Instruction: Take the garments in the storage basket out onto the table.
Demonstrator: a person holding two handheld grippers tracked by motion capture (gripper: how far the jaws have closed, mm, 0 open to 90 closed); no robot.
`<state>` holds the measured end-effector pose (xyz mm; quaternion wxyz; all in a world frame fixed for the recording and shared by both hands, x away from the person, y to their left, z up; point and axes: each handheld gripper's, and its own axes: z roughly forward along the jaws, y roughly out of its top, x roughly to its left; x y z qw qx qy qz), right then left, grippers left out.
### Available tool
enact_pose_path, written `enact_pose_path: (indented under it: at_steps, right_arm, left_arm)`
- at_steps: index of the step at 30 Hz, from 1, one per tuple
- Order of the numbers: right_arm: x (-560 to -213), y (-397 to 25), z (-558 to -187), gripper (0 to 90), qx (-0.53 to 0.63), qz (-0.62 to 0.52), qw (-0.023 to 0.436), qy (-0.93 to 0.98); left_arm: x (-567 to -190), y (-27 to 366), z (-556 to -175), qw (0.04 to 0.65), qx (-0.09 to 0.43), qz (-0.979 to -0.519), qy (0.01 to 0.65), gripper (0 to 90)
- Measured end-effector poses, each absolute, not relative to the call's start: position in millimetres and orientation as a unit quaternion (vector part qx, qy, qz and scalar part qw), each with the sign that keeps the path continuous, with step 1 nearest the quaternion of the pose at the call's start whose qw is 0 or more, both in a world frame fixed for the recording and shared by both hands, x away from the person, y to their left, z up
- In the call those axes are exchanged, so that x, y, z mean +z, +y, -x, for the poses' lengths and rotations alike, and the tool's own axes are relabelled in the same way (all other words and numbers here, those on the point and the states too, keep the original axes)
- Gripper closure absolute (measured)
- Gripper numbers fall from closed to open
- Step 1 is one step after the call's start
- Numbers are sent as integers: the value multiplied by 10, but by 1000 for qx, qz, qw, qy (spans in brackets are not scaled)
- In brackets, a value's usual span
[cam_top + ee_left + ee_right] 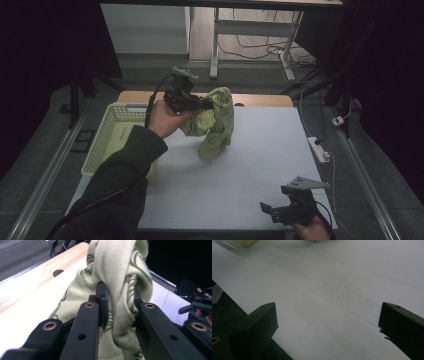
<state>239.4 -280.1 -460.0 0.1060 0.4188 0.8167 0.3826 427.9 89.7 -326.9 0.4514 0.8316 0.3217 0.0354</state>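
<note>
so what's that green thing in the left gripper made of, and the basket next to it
The green garment looks like soft knit cotton or fleece: matte, slightly fuzzy, folding limply where the left hand-held gripper pinches it, with a darker printed pattern. The basket looks like pale yellow moulded plastic, judging by its slotted lattice walls.

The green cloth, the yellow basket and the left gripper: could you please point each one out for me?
green cloth (216, 131), high view, on its hanging lower half.
yellow basket (113, 119), high view, on its far wall.
left gripper (204, 103), high view, between its jaw tips at the cloth.
</note>
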Motion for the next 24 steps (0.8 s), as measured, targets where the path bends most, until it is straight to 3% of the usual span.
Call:
enact_pose_path:
  at_steps: [24]
  right_arm:
    - [-4598,-2802,-2385,5,387,-411,107,818]
  left_arm:
    - [-4048,571,-4375,378,42,-856,349,766]
